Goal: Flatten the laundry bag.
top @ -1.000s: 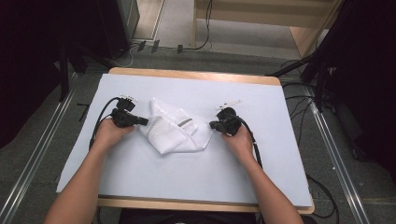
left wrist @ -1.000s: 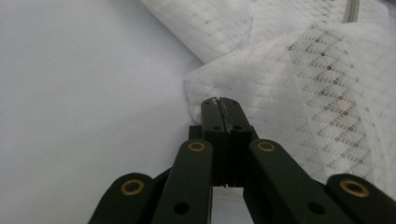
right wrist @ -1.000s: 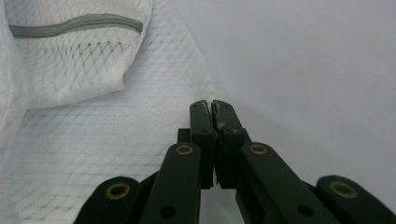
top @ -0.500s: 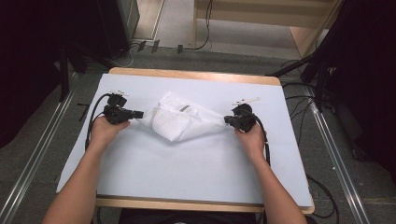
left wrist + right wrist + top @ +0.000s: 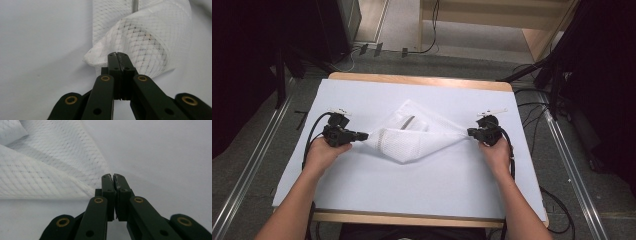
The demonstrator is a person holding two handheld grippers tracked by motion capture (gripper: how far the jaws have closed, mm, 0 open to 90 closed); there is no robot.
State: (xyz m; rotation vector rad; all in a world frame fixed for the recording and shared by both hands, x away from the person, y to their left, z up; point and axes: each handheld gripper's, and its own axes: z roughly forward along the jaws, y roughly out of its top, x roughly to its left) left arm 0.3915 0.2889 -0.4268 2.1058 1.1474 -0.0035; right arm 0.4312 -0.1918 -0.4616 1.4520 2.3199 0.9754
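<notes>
— Where's the mesh bag (image 5: 412, 137)?

— Mid-table (image 5: 362, 195), strung between the two tools. The left gripper (image 5: 362, 135) has its jaws clamped on one corner, the right gripper (image 5: 471, 132) has its jaws pinched on the opposite corner — the cloth sags a little between them.

— So it looks like a spreading step. How to do it well?

— I'd pull evenly, keep both corners low, then lay it down flat. Jerk it, and a corner may slip free.

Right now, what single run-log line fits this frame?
left gripper: shut on mesh laundry bag corner | right gripper: shut on opposite corner | bag: stretched between them, sagging | table: white cover
</notes>
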